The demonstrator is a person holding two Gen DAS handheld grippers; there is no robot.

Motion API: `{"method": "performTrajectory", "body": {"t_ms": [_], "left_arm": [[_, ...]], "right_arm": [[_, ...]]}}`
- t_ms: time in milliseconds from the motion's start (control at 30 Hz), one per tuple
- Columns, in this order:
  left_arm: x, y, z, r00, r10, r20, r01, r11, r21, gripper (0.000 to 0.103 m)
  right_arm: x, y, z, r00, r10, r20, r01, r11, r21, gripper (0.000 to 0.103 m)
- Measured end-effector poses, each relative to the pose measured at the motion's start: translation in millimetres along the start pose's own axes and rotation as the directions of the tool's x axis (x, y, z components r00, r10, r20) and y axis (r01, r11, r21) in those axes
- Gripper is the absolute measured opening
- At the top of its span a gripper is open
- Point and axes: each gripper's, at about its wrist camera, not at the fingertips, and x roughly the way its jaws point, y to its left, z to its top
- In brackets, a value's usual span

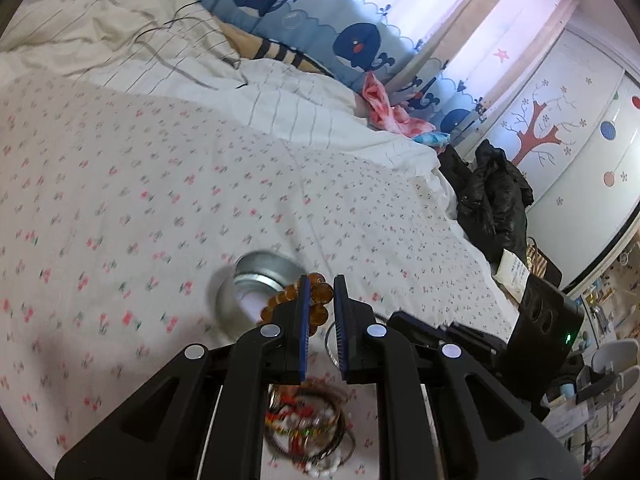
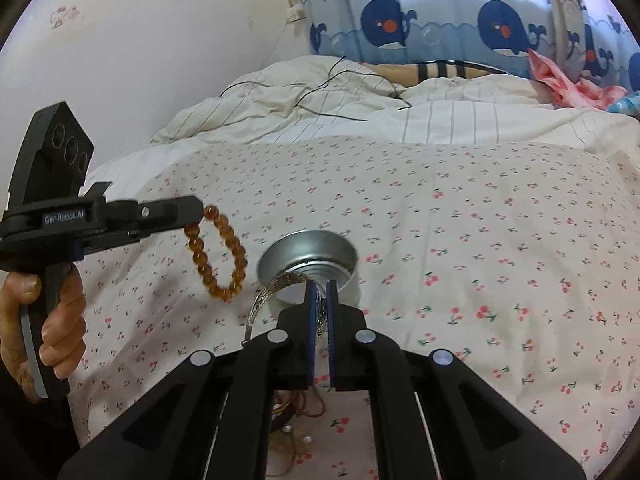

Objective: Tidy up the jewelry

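Note:
An amber bead bracelet [image 1: 320,294] is pinched between the blue pads of my left gripper [image 1: 322,280], which is shut on it. In the right wrist view this bracelet [image 2: 218,256] hangs as a loop from the left gripper [image 2: 197,211], above the bed and to the left of a round metal tin [image 2: 308,256]. My right gripper [image 2: 321,285] is shut on an engraved silver bangle [image 2: 264,300], held just in front of the tin's near rim. The tin [image 1: 260,272] stands open on the flowered sheet. A pile of mixed bracelets [image 1: 308,428] lies below the left gripper.
The flowered bed sheet [image 2: 480,240] spreads wide to the right of the tin. A rumpled striped duvet [image 2: 320,96] with thin black cables lies at the back. A black jacket [image 1: 492,200] hangs at the bed's right edge. A person's hand [image 2: 60,320] grips the left handle.

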Motion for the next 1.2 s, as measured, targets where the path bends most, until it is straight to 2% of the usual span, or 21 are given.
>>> {"method": "performTrajectory", "body": {"t_ms": [167, 267, 333, 367, 433, 467, 533, 600, 633, 667, 800, 900, 967, 1033, 1200], "left_arm": [[31, -5, 16, 1.000, -0.013, -0.022, 0.013, 1.000, 0.005, 0.010], [60, 5, 16, 0.997, 0.004, -0.076, -0.004, 1.000, -0.008, 0.010], [78, 9, 13, 0.990, 0.056, -0.132, -0.056, 0.998, 0.005, 0.010], [90, 12, 8, 0.977, 0.128, -0.171, -0.124, 0.992, 0.034, 0.010], [96, 14, 2, 0.956, 0.223, -0.193, -0.211, 0.974, 0.081, 0.011], [94, 13, -1, 0.942, 0.282, -0.185, -0.265, 0.958, 0.111, 0.012], [85, 10, -4, 0.928, 0.335, -0.162, -0.314, 0.939, 0.142, 0.017], [70, 4, -5, 0.921, 0.371, -0.119, -0.349, 0.921, 0.173, 0.033], [60, 3, -6, 0.919, 0.384, -0.092, -0.364, 0.914, 0.182, 0.045], [50, -1, -8, 0.918, 0.391, -0.066, -0.373, 0.909, 0.187, 0.051], [13, 3, -20, 0.915, 0.404, -0.003, -0.398, 0.901, 0.170, 0.056], [-3, 17, -31, 0.906, 0.423, 0.024, -0.423, 0.898, 0.119, 0.063], [-5, 28, -30, 0.903, 0.429, 0.017, -0.429, 0.900, 0.076, 0.066], [-1, 35, -29, 0.909, 0.416, 0.004, -0.416, 0.908, 0.051, 0.066], [1, 33, -28, 0.910, 0.415, 0.019, -0.415, 0.908, 0.063, 0.073]], "right_arm": [[-7, -15, 3, 0.999, -0.020, 0.025, 0.019, 0.999, 0.036, 0.005], [-9, -20, 3, 0.999, -0.023, 0.030, 0.022, 0.999, 0.050, 0.005], [-9, -22, 3, 0.999, -0.025, 0.031, 0.023, 0.998, 0.055, 0.005], [-8, -22, 4, 0.999, -0.023, 0.030, 0.022, 0.998, 0.057, 0.005], [-7, -22, 5, 0.999, -0.023, 0.028, 0.022, 0.998, 0.054, 0.005], [-6, -21, 4, 0.999, -0.023, 0.027, 0.022, 0.998, 0.052, 0.006], [-5, -20, 4, 0.999, -0.022, 0.026, 0.021, 0.998, 0.051, 0.006], [-4, -17, 3, 0.999, -0.021, 0.025, 0.020, 0.999, 0.049, 0.006], [-2, -17, 3, 1.000, -0.019, 0.022, 0.018, 0.999, 0.048, 0.006], [0, -17, 4, 1.000, -0.014, 0.019, 0.013, 0.999, 0.050, 0.006], [10, -13, 13, 1.000, -0.009, 0.020, 0.008, 0.999, 0.053, 0.006], [23, -6, 27, 1.000, -0.018, 0.023, 0.017, 0.999, 0.039, 0.006], [36, 0, 32, 1.000, -0.020, 0.013, 0.020, 0.999, 0.028, 0.006], [53, 7, 33, 1.000, -0.029, -0.011, 0.029, 0.999, 0.014, 0.006], [91, 16, 26, 0.997, -0.045, -0.069, 0.046, 0.999, 0.004, 0.007]]}}
